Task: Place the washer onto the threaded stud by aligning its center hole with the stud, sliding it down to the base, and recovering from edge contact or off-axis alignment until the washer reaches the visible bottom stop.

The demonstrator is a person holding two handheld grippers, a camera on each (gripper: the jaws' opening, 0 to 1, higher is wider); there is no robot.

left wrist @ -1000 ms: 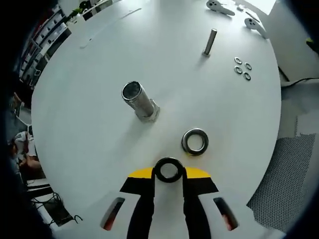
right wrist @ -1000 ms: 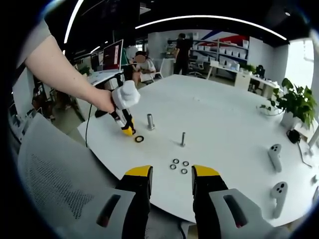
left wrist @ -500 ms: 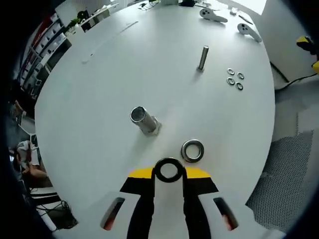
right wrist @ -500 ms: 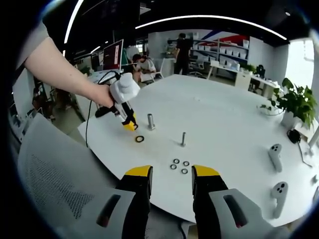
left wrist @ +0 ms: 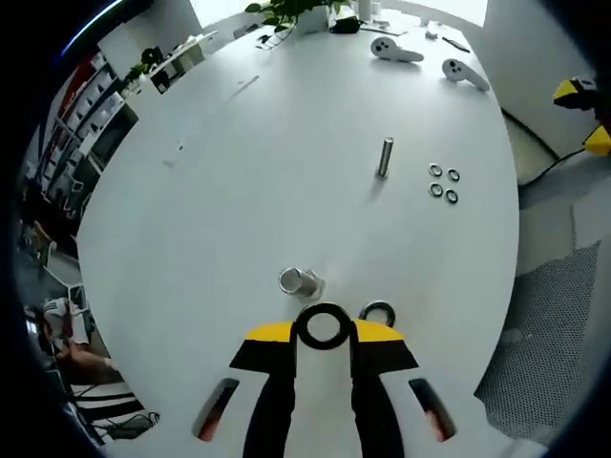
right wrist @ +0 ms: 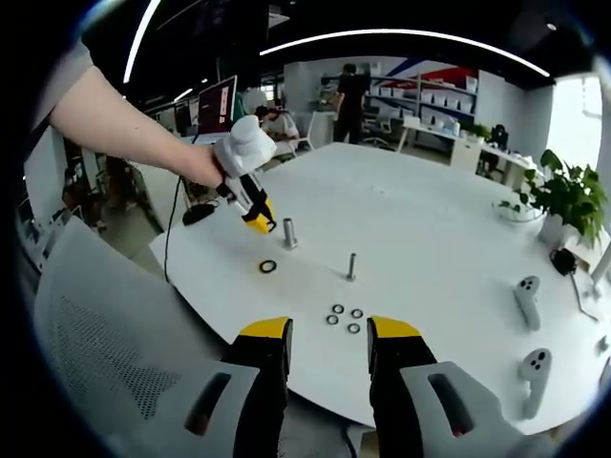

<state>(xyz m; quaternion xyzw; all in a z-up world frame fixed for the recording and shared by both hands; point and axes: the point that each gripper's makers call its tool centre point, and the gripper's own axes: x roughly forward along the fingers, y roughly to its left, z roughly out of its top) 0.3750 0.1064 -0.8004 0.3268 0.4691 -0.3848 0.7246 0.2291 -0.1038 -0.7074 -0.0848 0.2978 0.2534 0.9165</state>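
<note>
Washer [left wrist: 323,327] being gripped by L gripper [left wrist: 323,340], held above thick stud [left wrist: 299,281]. Second washer [left wrist: 378,311] lying beside. R gripper [right wrist: 329,345] being held open.

Left tool [left wrist: 324,334] holds a washer [left wrist: 323,325] above the surface [left wrist: 239,172], near the large stud [left wrist: 298,281]. A second washer [left wrist: 378,312] lies beside it; a slim stud [left wrist: 384,157] stands beyond.

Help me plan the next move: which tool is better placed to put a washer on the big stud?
Left. The left tool already grips a washer and hovers right above the big stud. The right tool is open, holds nothing, and sits back past the table edge.
</note>
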